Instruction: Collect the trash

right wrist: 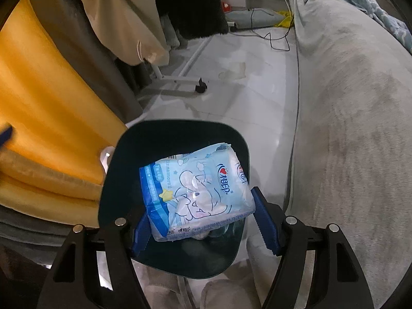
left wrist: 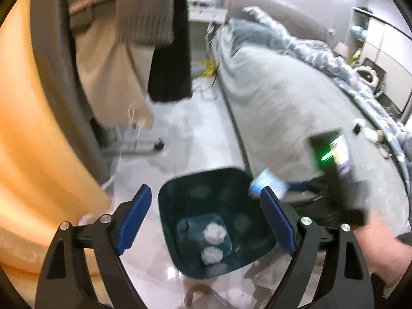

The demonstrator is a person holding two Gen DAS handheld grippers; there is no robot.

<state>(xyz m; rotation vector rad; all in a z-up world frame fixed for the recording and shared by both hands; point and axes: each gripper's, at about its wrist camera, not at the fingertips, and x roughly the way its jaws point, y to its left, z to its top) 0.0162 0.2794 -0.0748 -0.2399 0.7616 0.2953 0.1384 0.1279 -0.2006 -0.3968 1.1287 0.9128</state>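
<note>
Dark teal plastic trash bin (right wrist: 170, 252) on the pale tile floor (right wrist: 244, 108), by the grey bed's (right wrist: 347, 103) edge. My R gripper (right wrist: 200, 228) is clamped on a light-blue tissue pack (right wrist: 198, 193) over bin's mouth. L gripper (left wrist: 206, 221) jaws apart, nothing between; white crumpled wads (left wrist: 213, 243) at bin bottom.

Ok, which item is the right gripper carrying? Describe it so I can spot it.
Find the dark teal bin on the pale floor between the grey bed and the orange curtain. Above its opening, the right gripper holds a tissue pack. It is light blue plastic with a cartoon print, unlike the crumpled white wads at the bin's bottom.
</note>
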